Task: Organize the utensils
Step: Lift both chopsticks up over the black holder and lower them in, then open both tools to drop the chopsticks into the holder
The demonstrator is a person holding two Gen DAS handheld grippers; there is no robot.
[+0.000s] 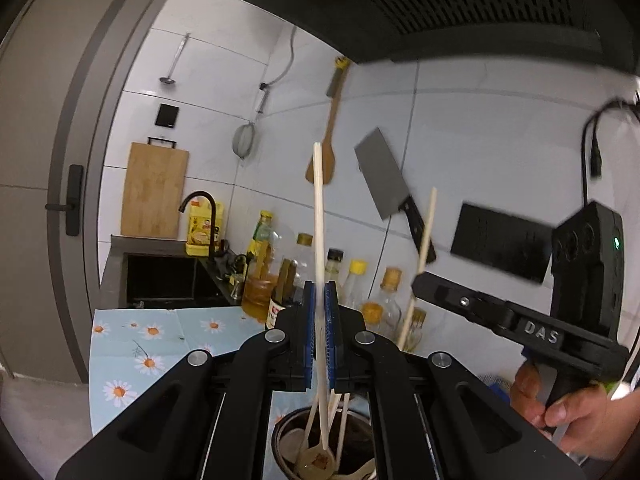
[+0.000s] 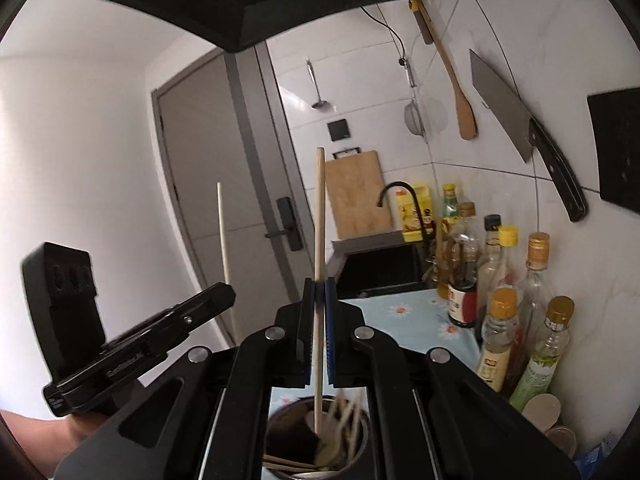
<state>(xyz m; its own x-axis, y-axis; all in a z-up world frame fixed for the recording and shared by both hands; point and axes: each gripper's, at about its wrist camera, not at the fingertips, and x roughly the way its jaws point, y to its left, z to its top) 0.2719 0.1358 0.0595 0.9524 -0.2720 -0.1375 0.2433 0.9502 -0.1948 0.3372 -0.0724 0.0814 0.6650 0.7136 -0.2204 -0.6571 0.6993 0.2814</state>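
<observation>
In the left wrist view my left gripper [image 1: 319, 292] is shut on a long pale wooden handle [image 1: 318, 208] that stands upright. Its lower end reaches into a round metal holder [image 1: 280, 432] below the jaws, where other wooden utensils and a spoon bowl [image 1: 316, 460] lie. At the right of that view, a hand holds my right gripper [image 1: 418, 280], shut on a thin chopstick [image 1: 426, 236]. In the right wrist view my right gripper [image 2: 319, 288] pinches that chopstick [image 2: 319, 208] upright, its tip inside the holder [image 2: 276, 420]. My left gripper [image 2: 228, 290] and its handle [image 2: 222, 232] show at the left.
Oil and sauce bottles [image 2: 532, 280] crowd the right wall beside a daisy-print cloth [image 1: 132, 344]. Behind are a black sink [image 1: 160, 280], a tap [image 1: 200, 204] and a cutting board [image 1: 154, 192]. A cleaver [image 1: 384, 176], spatula [image 1: 324, 156] and strainer [image 1: 244, 140] hang on the tiles under a range hood [image 1: 440, 8].
</observation>
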